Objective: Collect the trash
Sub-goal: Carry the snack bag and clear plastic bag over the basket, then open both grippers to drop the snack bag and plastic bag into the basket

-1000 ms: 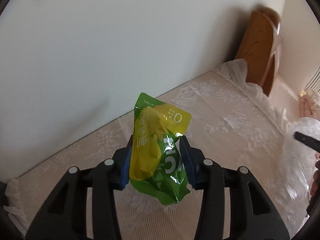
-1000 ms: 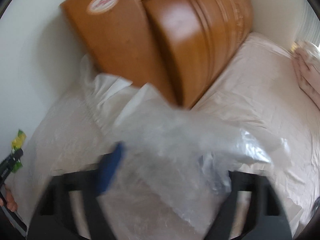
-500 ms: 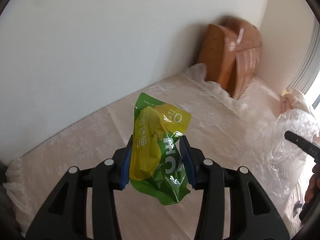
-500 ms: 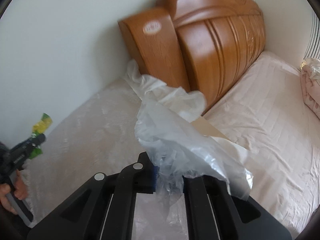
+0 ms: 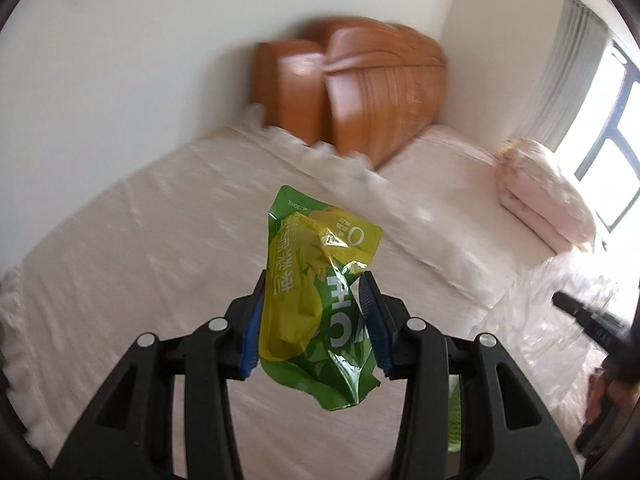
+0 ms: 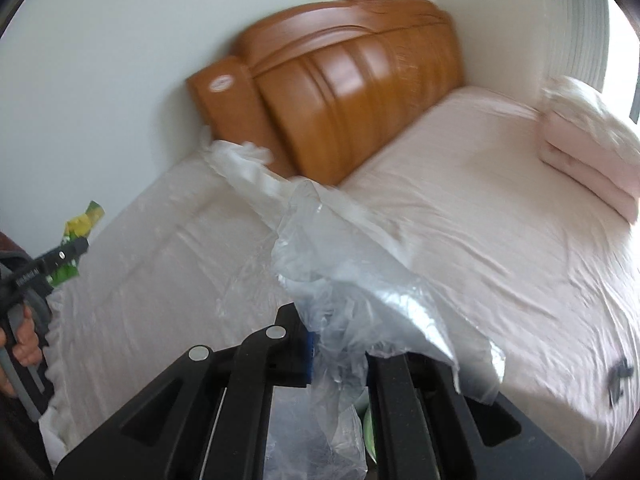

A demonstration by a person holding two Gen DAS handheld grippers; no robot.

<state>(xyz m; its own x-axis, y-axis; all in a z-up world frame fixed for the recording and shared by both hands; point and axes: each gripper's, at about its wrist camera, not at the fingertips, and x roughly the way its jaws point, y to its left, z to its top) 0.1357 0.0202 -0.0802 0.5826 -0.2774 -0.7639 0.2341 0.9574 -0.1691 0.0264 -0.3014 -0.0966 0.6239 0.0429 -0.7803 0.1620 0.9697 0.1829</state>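
Left jaws: left gripper (image 5: pixel 314 322) part-way closed, blue pads pressed on both sides of the green-and-yellow pouch (image 5: pixel 316 300); grip looks the same as a second ago.
Pouch: held up in the air above the bed (image 5: pixel 140 260), top end pointing toward the headboard (image 5: pixel 360 88), crumpled lower corner hanging below the pads.
Right jaws: right gripper (image 6: pixel 340 350) fully closed, pinching a gathered fold of the clear plastic bag (image 6: pixel 360 280); a second ago the jaws stood wider with the bag loose between them.
Bag: billows up and out from the pinch, over the bed on the side nearer the folded quilt (image 6: pixel 588 160); part of it hangs down between the gripper's arms.
Change of view: headboard was large and close in both views before; now it sits farther off, and more of the bed shows, with the window (image 5: pixel 608 140) now in the left view.
On the bed: crinkled plastic sheet (image 6: pixel 256 176) trailing from the foot of the headboard toward the bag; folded pink quilt at the far edge by the window; small dark item (image 6: pixel 620 374) on the sheet, too blurred to identify.
Obstruction: bag hides the bed surface directly ahead of the right jaws; pouch hides the strip ahead of the left.
Hand: fingers (image 6: pixel 28 340) around the left gripper's handle, seen from the right view.
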